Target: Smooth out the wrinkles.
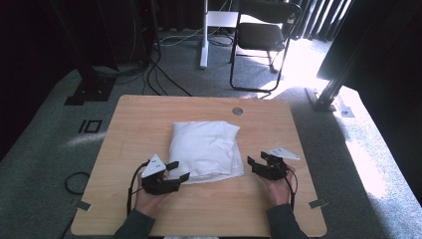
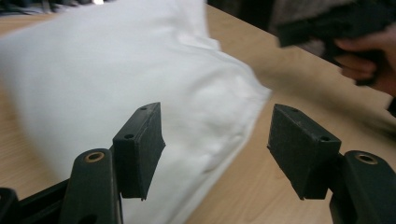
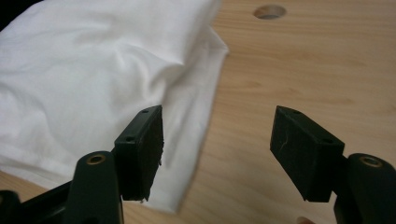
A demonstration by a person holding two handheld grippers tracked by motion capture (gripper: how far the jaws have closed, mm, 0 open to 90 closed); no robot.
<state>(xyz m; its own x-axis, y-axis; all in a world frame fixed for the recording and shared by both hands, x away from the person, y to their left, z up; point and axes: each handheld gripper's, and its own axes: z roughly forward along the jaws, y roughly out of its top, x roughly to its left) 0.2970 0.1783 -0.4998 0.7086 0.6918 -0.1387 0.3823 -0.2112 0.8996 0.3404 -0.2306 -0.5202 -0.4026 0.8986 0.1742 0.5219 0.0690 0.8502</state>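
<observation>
Mid-table, a bit toward the near edge, sits the white pillow (image 1: 205, 148) — long axis running front to back. Left gripper (image 1: 179, 172) at its near-left corner, right gripper (image 1: 256, 165) just off the near-right — both spread, pinching nothing.

free: bare table (image 1: 149, 114) left, right, near of pillow (image 1: 204, 144) | obstacle: pillow mid-table, between both hands
</observation>
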